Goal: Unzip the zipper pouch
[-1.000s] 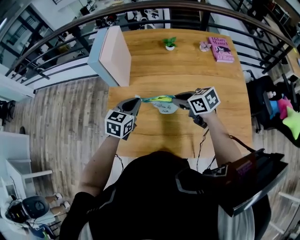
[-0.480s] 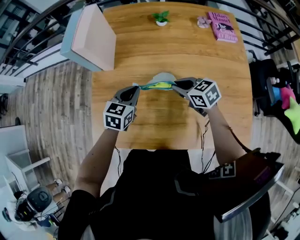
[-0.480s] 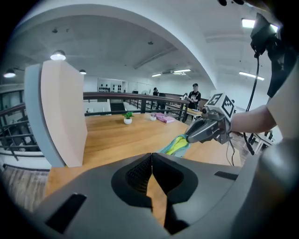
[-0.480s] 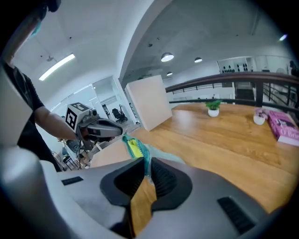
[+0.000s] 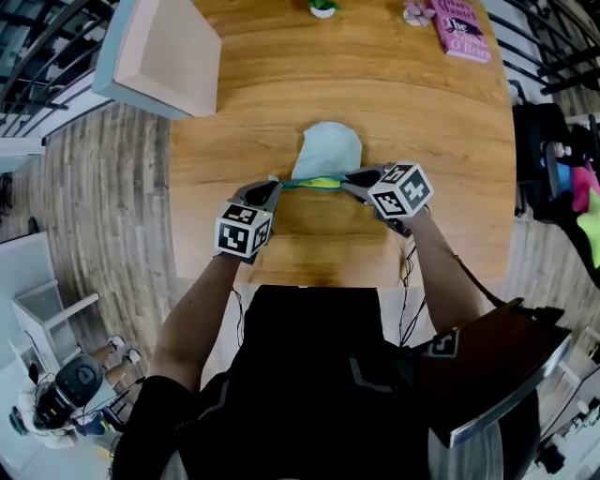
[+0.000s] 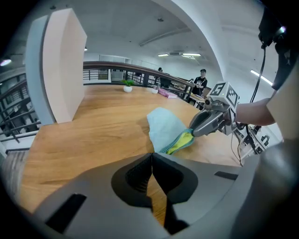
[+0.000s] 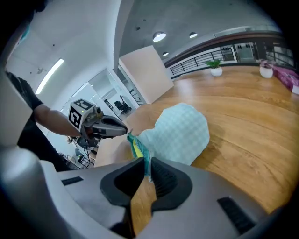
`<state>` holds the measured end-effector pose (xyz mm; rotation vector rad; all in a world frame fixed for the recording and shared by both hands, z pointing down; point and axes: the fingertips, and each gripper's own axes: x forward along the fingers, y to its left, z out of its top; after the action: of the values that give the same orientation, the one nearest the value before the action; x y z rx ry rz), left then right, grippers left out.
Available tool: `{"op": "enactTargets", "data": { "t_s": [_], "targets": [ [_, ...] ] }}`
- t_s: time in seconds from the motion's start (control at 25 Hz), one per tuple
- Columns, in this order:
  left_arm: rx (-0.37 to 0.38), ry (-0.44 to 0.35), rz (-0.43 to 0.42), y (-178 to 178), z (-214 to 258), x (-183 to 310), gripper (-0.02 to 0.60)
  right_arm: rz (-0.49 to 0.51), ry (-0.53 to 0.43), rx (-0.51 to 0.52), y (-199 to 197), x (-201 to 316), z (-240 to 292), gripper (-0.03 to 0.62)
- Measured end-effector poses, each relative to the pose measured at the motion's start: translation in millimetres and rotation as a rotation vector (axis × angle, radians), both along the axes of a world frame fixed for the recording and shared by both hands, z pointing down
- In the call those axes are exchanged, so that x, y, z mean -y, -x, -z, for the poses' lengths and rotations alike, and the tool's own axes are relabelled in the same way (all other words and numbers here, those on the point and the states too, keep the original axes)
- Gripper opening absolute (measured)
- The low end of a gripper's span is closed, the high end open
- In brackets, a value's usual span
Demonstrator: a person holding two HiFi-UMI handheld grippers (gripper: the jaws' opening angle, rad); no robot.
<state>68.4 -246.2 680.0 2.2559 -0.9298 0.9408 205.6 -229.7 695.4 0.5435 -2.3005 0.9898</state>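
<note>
Well, starting at the left, the left gripper (image 5: 275, 185) has its jaws pressed fully together. The left corner of the zipper pouch (image 5: 326, 150) runs right into their tips, so we take it as pinched there. The pouch lies on the wooden table (image 5: 431, 122) between the two grippers. Its teal zip edge is strung from one set of tips to the other, and its pale blue body lies flat beyond them, away from us. A strip of yellow shows along that edge, nearer the right gripper (image 5: 347, 180). That gripper is clamped on the right end of the zip edge, with the teal tape visibly nipped between its pads.

We judge the pouch to be light, thin and limp. It will crumple and follow any pull, not hold its shape, so one corner needs anchoring while the slider travels. The best holds are the stiffer zip tape at the ends and the small pull tab. The cloth body would only bunch up. No view shows us clearly where the slider sits.

As for writing, the pale box (image 5: 159, 56) far off the left gripper's outer side is blank. The gripper cubes carry only black-and-white square patterns, and the pouch shows no label. The pink book (image 5: 461, 26), well beyond the right gripper, has cover print too small for us to read.
</note>
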Motion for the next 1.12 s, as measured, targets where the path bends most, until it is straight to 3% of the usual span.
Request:
{"op": "enactTargets", "data": {
  "t_s": [0.2,0.52,0.92,1.0,1.12],
  "targets": [
    [0.026,0.065,0.010,-3,-29,-15,0.029,-0.021,0.114,-0.022,-1,-15,-26,0.055],
    [0.040,0.075,-0.039,-6,-33,-14,0.031,-0.074,0.199,-0.045,-2,-14,-36,0.058],
    [-0.017,0.113,-0.012,-10,-30,0,0.032,-0.181,0.225,-0.031,-8,-1,-34,0.065],
    [-0.048,0.090,-0.006,-8,-20,0,0.042,-0.180,0.220,-0.026,-6,-5,-34,0.099],
    [-0.102,0.004,0.010,0,12,6,0.118,-0.179,0.201,-0.025,-2,-7,-25,0.193]
  ]
}}
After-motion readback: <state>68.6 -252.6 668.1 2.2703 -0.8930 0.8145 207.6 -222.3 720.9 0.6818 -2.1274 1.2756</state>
